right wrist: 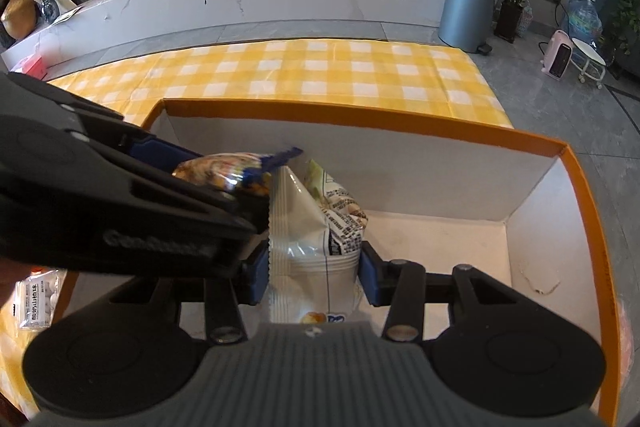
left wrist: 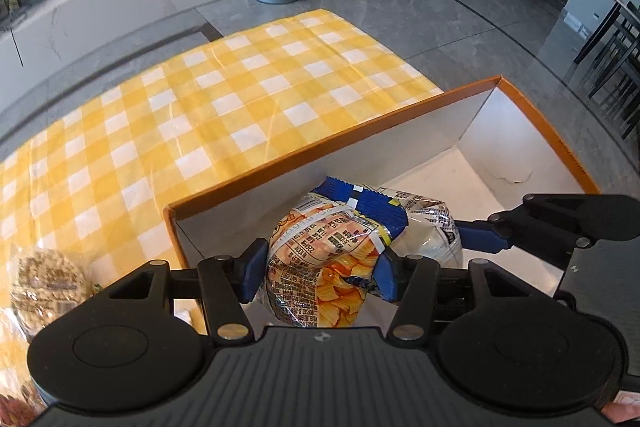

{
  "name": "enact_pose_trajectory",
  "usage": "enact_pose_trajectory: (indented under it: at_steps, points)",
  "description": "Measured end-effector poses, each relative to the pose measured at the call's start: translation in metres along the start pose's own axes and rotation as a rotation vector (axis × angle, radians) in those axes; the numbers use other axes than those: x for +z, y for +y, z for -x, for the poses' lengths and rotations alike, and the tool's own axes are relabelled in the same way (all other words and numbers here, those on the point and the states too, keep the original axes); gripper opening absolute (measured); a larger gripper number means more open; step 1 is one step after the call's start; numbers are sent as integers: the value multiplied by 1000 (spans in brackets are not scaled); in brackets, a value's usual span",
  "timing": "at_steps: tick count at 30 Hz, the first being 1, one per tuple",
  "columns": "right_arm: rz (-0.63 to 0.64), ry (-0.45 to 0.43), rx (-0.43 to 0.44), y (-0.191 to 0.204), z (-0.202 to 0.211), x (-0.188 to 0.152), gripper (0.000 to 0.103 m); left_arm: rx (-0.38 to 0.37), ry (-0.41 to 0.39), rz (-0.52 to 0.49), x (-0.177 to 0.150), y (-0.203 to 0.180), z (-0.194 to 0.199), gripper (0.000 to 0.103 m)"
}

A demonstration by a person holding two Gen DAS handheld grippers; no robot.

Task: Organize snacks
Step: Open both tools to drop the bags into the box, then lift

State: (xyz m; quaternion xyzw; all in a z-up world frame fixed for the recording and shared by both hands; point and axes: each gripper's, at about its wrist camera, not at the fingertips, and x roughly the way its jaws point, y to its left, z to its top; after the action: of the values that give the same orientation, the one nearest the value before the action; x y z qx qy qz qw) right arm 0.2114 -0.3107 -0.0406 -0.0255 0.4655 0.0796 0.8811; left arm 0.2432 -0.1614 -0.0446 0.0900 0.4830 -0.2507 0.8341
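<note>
Left gripper (left wrist: 320, 269) holds an orange chip bag (left wrist: 320, 267) between its blue pads at lower centre of its view, inside the orange-rimmed white box (left wrist: 328, 143). Right gripper (right wrist: 314, 273) grips a white snack packet (right wrist: 300, 251) at lower centre of its view, in the same box, which sits on the yellow-checked surface (left wrist: 200, 99).
</note>
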Motion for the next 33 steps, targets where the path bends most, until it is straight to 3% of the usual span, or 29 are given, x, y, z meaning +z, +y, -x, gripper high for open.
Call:
enact_pose_trajectory:
  at_steps: [7,13,21,26,30,33]
  points:
    - [13,-11,-11,3,-1,0,45,9,-16,-5,-1,2,2,70]
    - [12,-10,-26,3,1,-1,45,-4,-41,38,-3,7,11,81]
    - [19,-27,-25,11,-2,2,46,-17,-137,99,-17,15,43,82]
    - [26,-8,5,19,-5,8,54,-22,-169,164,-24,21,60,83]
    - [44,-51,-38,26,4,10,66,-41,-201,182,-32,23,71,83]
    - [52,-73,-57,27,13,11,67,-28,-208,178,-38,23,77,83]
